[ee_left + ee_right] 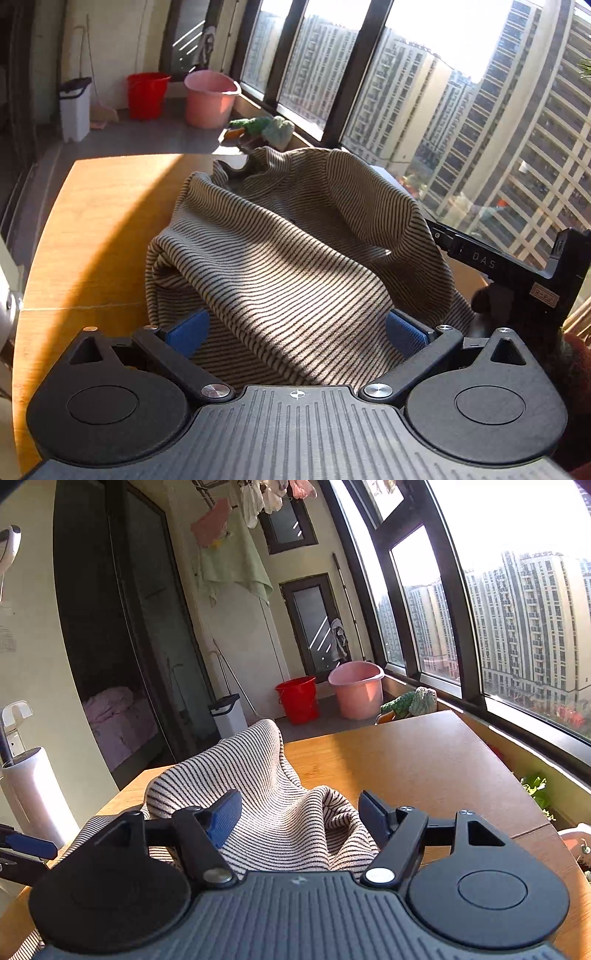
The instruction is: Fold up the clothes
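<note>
A beige garment with thin dark stripes (295, 266) lies bunched in loose folds on the wooden table (92, 229). My left gripper (297, 332) is open, its blue pads (188, 332) set wide on either side of the near hem, which lies slack between them. My right gripper (299, 818) is also open, with a rumpled ridge of the striped garment (266, 786) between its blue pads (225, 819), not pinched. The right gripper's black body (517, 266) shows past the cloth's right side in the left wrist view. A blue finger of the left gripper (29, 845) shows at the left edge of the right wrist view.
A green knitted bundle (410, 701) sits at the table's far end. On the floor beyond stand a pink basin (356, 688), a red bucket (297, 698) and a white bin (227, 716). Large windows (517, 627) run along the right. Bare tabletop (424, 768) lies right of the garment.
</note>
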